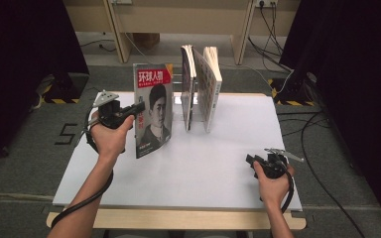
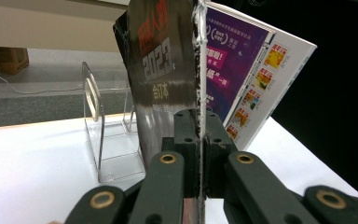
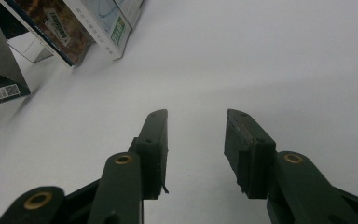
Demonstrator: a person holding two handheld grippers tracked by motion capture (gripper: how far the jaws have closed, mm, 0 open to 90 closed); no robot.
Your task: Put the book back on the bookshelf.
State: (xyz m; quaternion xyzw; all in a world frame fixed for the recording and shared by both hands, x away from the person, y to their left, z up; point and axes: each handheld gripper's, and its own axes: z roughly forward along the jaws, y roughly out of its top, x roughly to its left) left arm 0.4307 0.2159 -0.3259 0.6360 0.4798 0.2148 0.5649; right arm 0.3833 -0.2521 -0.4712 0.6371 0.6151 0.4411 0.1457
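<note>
Magazine top beyond frame edge

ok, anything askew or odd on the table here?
The two books in the clear stand lean apart at the top rather than standing straight. The magazine stands tilted, pinched at its edge by the left gripper. Nothing spilled or visibly damaged.

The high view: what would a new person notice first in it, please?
First comes the magazine with a portrait and a red title block, held upright at the table's left side by the left gripper, whose jaws are shut on its edge. Behind it, two books stand leaning near the far edge. The right gripper rests open at the near right, holding nothing.
</note>
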